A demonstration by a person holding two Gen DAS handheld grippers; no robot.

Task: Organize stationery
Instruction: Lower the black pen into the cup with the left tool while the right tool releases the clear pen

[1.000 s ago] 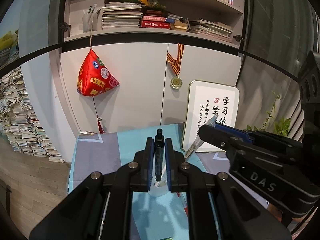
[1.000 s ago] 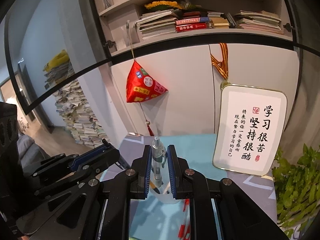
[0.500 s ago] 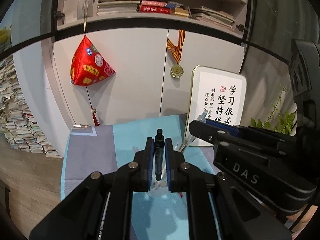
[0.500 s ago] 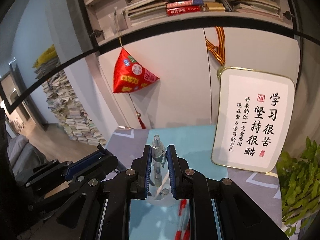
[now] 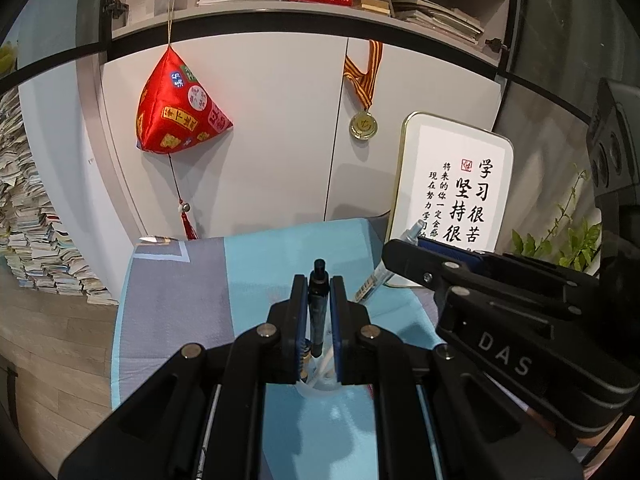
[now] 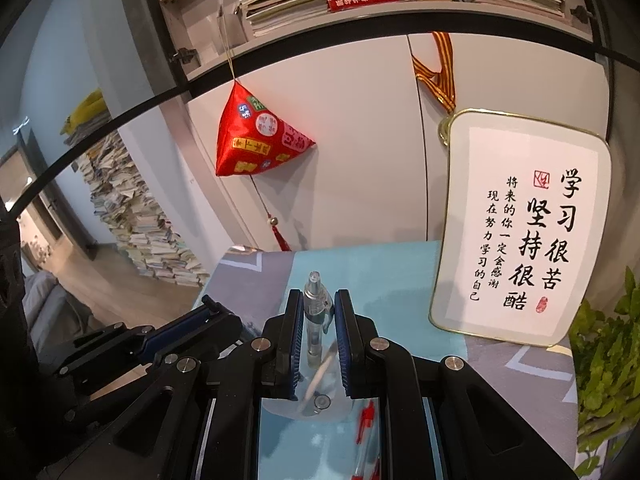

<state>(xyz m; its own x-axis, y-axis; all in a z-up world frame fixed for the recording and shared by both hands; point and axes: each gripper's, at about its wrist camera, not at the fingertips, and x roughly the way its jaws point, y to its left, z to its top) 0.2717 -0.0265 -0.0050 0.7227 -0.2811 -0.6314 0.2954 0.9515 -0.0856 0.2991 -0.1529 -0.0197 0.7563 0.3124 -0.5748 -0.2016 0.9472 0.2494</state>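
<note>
both hands have sunk toward clear cup (image 6: 304,400) on tabletop (image 5: 180,304). left gripper (image 5: 319,312) jaws clamp black pen (image 5: 319,300); right gripper (image 6: 318,332) jaws clamp clear pen (image 6: 316,320). drop-in probably next.

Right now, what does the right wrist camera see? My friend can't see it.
The right gripper holds a clear pen upright over a clear cup on a blue table. A red pen lies nearby.

black pen (image 5: 319,308) and clear pen (image 6: 315,320) each stand upright, tips down over a clear cup (image 6: 308,404); red pen (image 6: 365,436) lies beside it.
</note>
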